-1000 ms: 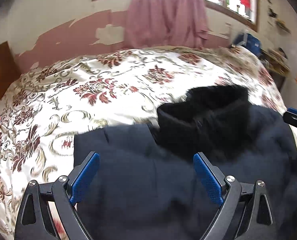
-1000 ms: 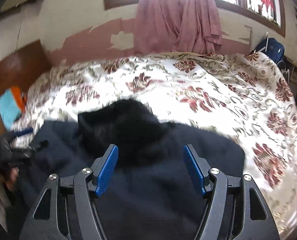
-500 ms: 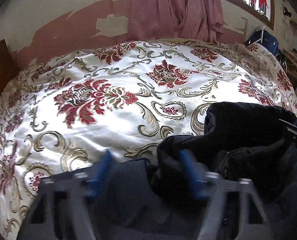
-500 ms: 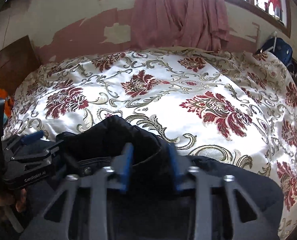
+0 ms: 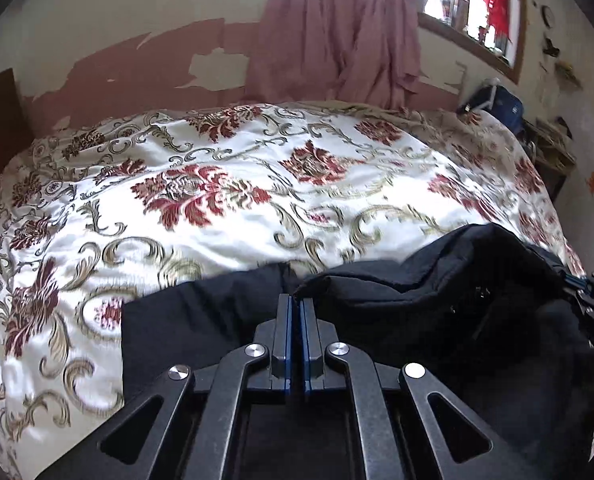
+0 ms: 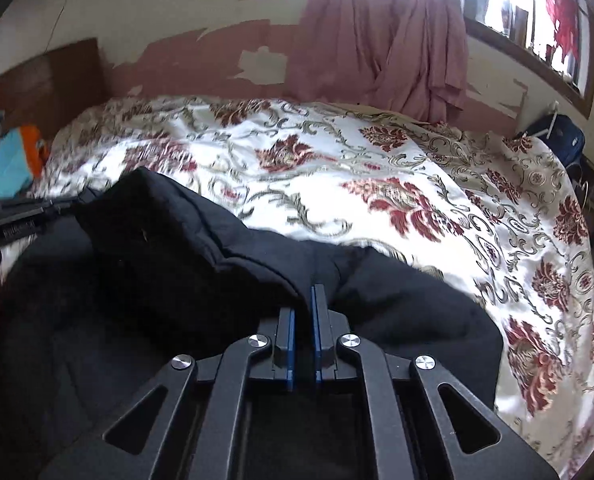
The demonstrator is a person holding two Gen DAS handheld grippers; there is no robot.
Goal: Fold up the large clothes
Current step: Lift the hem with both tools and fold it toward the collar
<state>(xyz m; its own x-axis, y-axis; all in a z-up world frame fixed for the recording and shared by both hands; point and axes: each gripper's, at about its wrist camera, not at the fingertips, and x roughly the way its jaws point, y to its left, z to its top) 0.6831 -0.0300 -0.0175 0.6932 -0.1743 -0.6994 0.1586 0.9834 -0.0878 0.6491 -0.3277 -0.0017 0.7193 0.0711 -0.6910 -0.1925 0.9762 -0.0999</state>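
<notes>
Flowered bedspread [image 5: 225, 200] under dark jacket [image 5: 417, 292]. Left gripper [image 5: 296, 304] clamped on jacket edge; right gripper [image 6: 311, 294] pinches jacket fold too.

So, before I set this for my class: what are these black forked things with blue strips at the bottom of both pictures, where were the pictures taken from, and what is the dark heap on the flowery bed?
There is no robot here. A person holds one hand tool in each hand, and each tool carries a wide-angle camera looking forward along its two jaws. One picture comes from the left gripper, the other from the right gripper. The blue strips are the jaws' grip pads. The dark heap is a padded dark coat lying at the near edge of a bed with a floral bedspread. Both pairs of jaws are closed, each pinching a fold of the coat. Behind the bed hangs a pink curtain.
</notes>
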